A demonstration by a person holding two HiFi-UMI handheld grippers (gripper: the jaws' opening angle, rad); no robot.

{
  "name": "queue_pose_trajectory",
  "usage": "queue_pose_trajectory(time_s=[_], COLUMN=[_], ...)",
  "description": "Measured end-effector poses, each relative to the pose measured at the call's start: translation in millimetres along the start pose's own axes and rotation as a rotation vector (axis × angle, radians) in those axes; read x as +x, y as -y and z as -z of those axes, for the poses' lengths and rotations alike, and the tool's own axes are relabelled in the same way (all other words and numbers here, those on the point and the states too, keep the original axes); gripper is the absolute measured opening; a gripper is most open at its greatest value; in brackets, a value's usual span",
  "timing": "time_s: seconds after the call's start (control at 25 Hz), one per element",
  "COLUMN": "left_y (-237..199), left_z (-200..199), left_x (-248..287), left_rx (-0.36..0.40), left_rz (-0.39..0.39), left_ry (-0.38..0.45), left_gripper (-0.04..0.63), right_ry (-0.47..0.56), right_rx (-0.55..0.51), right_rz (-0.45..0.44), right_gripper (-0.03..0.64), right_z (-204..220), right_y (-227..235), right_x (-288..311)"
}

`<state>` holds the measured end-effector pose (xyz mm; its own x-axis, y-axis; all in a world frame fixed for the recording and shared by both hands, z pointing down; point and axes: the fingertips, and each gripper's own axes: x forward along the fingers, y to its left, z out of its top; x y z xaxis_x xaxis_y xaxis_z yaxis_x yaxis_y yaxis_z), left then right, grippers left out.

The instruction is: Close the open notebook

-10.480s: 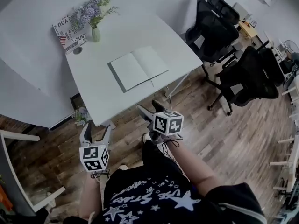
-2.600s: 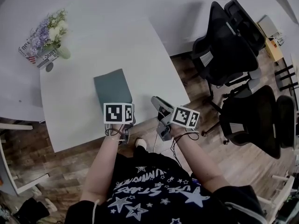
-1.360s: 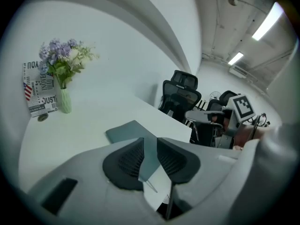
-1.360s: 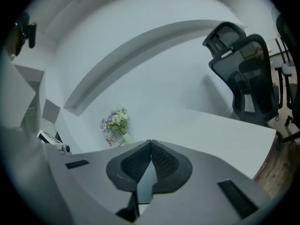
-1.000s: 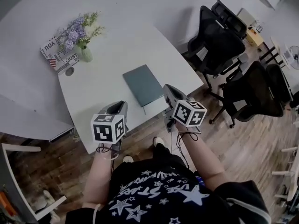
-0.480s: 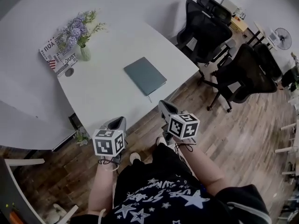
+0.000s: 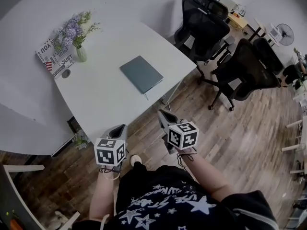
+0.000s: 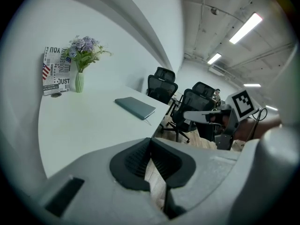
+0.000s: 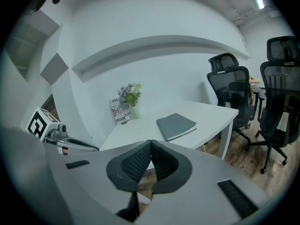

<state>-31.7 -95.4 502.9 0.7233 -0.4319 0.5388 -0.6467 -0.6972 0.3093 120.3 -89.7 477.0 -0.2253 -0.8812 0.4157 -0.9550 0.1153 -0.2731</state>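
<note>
Head view: pale vase of purple flowers (image 7: pixel 79 51) at far-left corner of white rectangular table (image 7: pixel 103 107). Left gripper (image 7: pixel 118 130) off near edge, jaws together, empty. Slim grey-green notebook (image 7: pixel 141 74) lies closed by near edge, toward right corner. Right gripper (image 7: pixel 162 115) likewise clamped, empty. Task looks done; nothing left to do.

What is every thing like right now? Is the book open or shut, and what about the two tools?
notebook: closed, lying flat on the table
left tool: shut, nothing in it
right tool: shut, nothing in it
vase of flowers: standing upright
office chairs: upright, nobody sitting in them
</note>
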Motion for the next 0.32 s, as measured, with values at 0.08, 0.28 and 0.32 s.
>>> queue_pose_trajectory(time_s=[0.08, 0.28, 0.32], left_y=[13.8, 57.7, 67.3], left_z=[3.3, 8.8, 9.2], left_x=[-2.8, -14.0, -16.1], left_rx=[0.008, -0.005, -0.007], left_rz=[-0.008, -0.019, -0.020], left_ry=[0.004, 0.035, 0.043], left_gripper=[0.020, 0.020, 0.020], right_ry=[0.000, 0.023, 0.030], right_rx=[-0.006, -0.011, -0.014], right_rz=[-0.007, -0.010, -0.011], right_gripper=[0.002, 0.002, 0.002], right_z=[2.9, -0.6, -2.2], right_y=[2.1, 14.9, 17.8], right_x=[-13.1, -56.1, -65.5])
